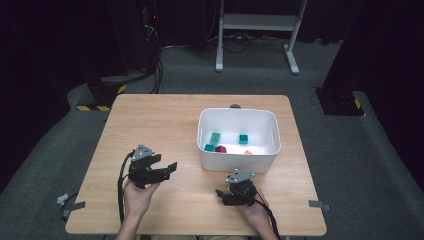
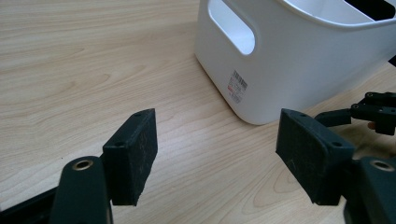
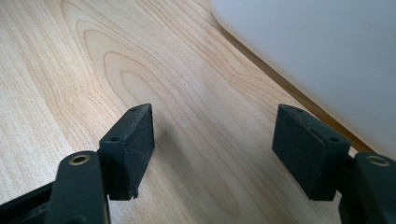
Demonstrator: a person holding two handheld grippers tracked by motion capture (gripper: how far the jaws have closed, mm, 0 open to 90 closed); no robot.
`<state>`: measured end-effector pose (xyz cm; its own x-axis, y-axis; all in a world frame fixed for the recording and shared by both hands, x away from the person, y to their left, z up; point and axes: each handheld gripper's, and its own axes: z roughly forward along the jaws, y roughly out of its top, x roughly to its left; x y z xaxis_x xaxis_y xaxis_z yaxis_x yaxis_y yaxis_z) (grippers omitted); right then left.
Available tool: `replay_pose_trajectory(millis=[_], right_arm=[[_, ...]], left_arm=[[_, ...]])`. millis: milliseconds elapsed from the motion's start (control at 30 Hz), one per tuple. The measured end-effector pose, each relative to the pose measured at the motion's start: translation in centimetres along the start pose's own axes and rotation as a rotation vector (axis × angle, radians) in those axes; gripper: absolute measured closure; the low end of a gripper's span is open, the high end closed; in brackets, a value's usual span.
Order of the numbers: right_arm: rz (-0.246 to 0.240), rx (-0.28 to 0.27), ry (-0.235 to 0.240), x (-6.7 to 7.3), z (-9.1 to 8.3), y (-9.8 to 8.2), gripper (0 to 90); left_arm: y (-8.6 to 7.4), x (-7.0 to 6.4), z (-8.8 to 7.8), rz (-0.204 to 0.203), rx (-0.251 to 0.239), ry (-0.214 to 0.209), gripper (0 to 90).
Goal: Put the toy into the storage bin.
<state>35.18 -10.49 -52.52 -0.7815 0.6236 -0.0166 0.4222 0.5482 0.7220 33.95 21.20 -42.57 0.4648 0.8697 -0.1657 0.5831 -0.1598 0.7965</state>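
A white bin (image 1: 238, 161) stands on the right half of the wooden table (image 1: 150, 125). Inside it lie teal blocks (image 1: 215, 137), a dark red block (image 1: 221, 149) and an orange piece (image 1: 248, 152). My left gripper (image 1: 169, 168) hovers over the table left of the bin, open, with nothing between its jaws; in the left gripper view (image 2: 215, 158) it faces the bin's handle end (image 2: 280, 70). My right gripper (image 1: 221, 194) rests low in front of the bin, open and empty (image 3: 215, 149), with the bin's wall (image 3: 327, 51) close on its right.
The other gripper (image 2: 373, 112) shows at the right edge of the left gripper view, beside the bin. Beyond the table are a grey carpet, a white stand's feet (image 1: 255, 65) and cables. Tape marks sit at the table's front corners.
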Motion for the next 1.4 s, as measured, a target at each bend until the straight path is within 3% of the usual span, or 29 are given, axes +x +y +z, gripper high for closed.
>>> replay_pose_trajectory(millis=[733, 1400], right_arm=[[0.002, 0.003, 0.000, 0.0, 0.0, 0.0, 29.5], [0.000, 0.000, 0.000, 0.0, 0.0, 0.0, 29.5]], left_arm=[[-1.5, 0.3, 0.0, -0.024, 0.005, 0.011, 29.4], [-2.3, -0.1, 1.1, -0.004, 0.034, 0.044, 29.3]])
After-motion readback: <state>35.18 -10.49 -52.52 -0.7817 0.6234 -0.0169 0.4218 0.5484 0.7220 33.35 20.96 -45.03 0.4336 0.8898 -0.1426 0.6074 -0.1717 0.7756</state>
